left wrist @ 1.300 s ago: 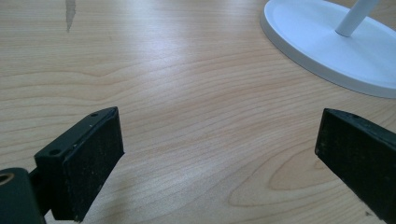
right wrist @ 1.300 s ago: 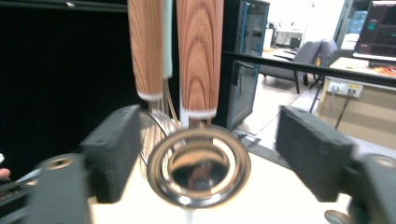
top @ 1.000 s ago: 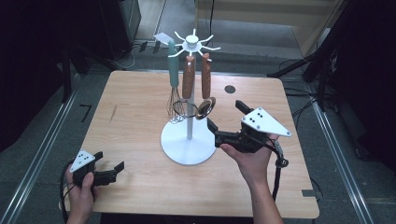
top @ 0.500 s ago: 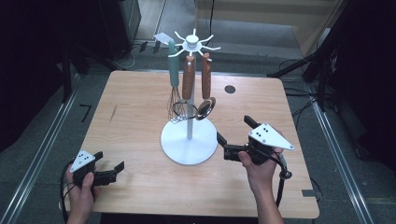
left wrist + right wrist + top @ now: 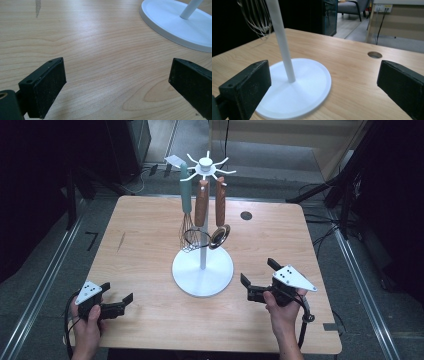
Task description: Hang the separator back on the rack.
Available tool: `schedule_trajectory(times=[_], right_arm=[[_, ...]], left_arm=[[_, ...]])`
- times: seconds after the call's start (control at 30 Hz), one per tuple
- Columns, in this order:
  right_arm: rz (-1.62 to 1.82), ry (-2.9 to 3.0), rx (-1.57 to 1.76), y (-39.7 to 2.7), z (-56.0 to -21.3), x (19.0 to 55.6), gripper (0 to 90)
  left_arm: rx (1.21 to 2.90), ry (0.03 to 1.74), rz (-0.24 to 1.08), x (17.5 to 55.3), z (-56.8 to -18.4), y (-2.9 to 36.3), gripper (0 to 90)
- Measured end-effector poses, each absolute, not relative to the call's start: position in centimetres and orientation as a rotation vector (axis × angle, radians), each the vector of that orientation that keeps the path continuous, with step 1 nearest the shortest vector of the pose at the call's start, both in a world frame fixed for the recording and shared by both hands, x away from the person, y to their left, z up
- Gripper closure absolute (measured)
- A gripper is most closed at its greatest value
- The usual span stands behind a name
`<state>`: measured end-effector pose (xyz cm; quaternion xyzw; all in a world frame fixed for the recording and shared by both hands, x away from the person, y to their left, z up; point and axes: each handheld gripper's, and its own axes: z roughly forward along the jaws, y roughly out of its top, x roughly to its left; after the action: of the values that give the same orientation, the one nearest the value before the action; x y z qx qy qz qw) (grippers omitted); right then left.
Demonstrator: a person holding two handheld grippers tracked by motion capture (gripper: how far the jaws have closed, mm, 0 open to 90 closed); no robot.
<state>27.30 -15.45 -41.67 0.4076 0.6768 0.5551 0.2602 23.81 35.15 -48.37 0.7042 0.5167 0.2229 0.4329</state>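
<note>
Both hands rest low on the desk (image 5: 150,240), the left gripper (image 5: 119,304) and right gripper (image 5: 256,281) each spread wide with nothing between the jaws. On the white utensil stand (image 5: 202,270) hang a whisk (image 5: 187,215) and two wooden-handled utensils. It looks like a pause; any next move means reaching toward the stand.

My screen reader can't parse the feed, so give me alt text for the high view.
A white utensil stand sits mid-table, with a whisk and two wooden-handled utensils hanging from its top hooks. The left tool rests open near the table's front left corner; the right tool, open and empty, points at the stand's base.
</note>
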Motion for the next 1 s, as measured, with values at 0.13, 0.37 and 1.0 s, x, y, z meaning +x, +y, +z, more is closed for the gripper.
schedule_trajectory(times=[0.13,0.37,1.0], right_arm=[[1.474,1.835,1.134,-16.0,-42.7,27.3,0.0],[1.461,1.834,1.156,-17.1,-44.1,27.0,0.0],[1.38,1.843,1.231,-21.7,-47.8,25.7,0.0]], left_arm=[[1.757,1.287,0.558,23.8,-48.4,35.1,1.6],[1.755,1.289,0.559,23.8,-48.4,35.1,1.5],[1.762,1.29,0.565,23.8,-48.4,35.1,1.5]])
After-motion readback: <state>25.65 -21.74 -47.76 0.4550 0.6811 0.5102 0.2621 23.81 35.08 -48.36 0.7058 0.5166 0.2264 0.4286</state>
